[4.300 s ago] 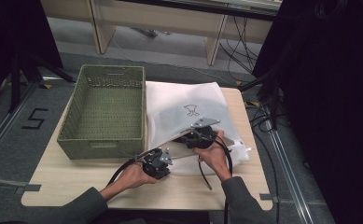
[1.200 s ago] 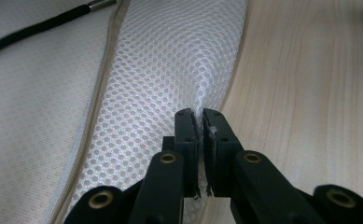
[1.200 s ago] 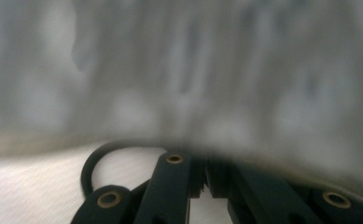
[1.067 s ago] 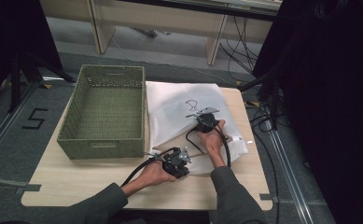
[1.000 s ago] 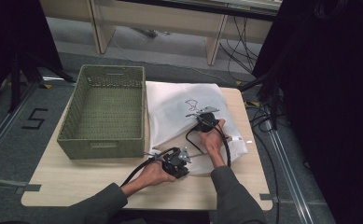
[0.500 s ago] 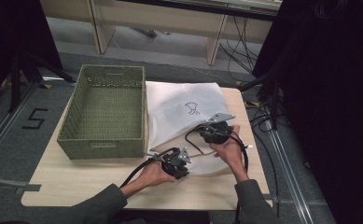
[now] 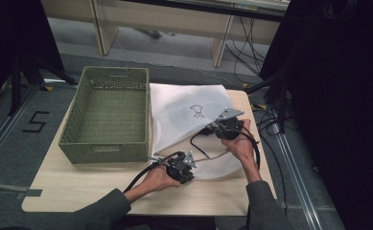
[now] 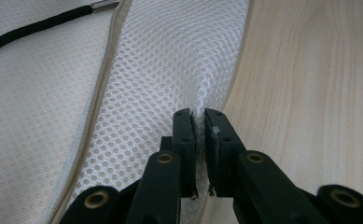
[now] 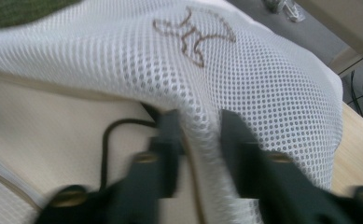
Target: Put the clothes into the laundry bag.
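High view: a white mesh bag [image 7: 186,115] lies on the wooden surface [image 7: 98,187] just beside a green woven basket [image 7: 108,115]; the left claw [image 7: 190,163] sits at the bag's near edge, the right claw [image 7: 218,128] above its right part.

Left gripper view: the left claw [image 8: 199,122] is pinched tight on a fold of the mesh at the bag's edge.

Right gripper view: the right claw [image 9: 198,126] has just been closing, and a raised ridge of mesh is clamped between its jaws; the picture is blurred.
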Demonstrator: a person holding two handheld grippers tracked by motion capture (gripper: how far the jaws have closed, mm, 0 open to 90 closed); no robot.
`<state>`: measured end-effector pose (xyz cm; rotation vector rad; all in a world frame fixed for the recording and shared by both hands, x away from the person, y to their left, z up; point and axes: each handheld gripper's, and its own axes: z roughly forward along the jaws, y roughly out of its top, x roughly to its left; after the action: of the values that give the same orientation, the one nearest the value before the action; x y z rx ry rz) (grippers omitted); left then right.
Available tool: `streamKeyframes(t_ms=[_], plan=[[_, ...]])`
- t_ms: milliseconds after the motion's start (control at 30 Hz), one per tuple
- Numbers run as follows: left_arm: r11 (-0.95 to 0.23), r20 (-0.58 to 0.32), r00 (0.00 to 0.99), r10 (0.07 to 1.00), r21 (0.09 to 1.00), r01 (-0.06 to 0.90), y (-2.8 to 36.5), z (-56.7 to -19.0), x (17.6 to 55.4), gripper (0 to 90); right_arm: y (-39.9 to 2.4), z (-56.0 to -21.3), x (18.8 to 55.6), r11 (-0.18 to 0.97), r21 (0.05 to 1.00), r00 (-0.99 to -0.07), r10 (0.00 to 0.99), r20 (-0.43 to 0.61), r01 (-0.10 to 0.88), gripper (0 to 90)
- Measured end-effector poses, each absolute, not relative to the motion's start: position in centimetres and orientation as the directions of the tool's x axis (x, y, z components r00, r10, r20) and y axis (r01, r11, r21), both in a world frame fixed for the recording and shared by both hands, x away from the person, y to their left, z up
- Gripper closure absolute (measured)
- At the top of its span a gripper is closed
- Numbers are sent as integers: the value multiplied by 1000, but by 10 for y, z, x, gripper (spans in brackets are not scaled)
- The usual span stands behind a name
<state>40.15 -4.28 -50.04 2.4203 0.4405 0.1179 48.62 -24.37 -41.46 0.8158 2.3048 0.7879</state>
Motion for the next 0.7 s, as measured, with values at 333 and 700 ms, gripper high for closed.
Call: streamKeyframes(t_ms=[333, 700], plan=[[-723, -23, 937, 350, 630, 285, -43, -500, 401, 829, -246, -409, 451, 669, 618, -746, 637, -193, 412, 885], [-725, -17, 939, 343, 631, 276, -42, -500, 401, 826, -248, -462, 462, 685, 516, -758, 644, -99, 515, 764]])
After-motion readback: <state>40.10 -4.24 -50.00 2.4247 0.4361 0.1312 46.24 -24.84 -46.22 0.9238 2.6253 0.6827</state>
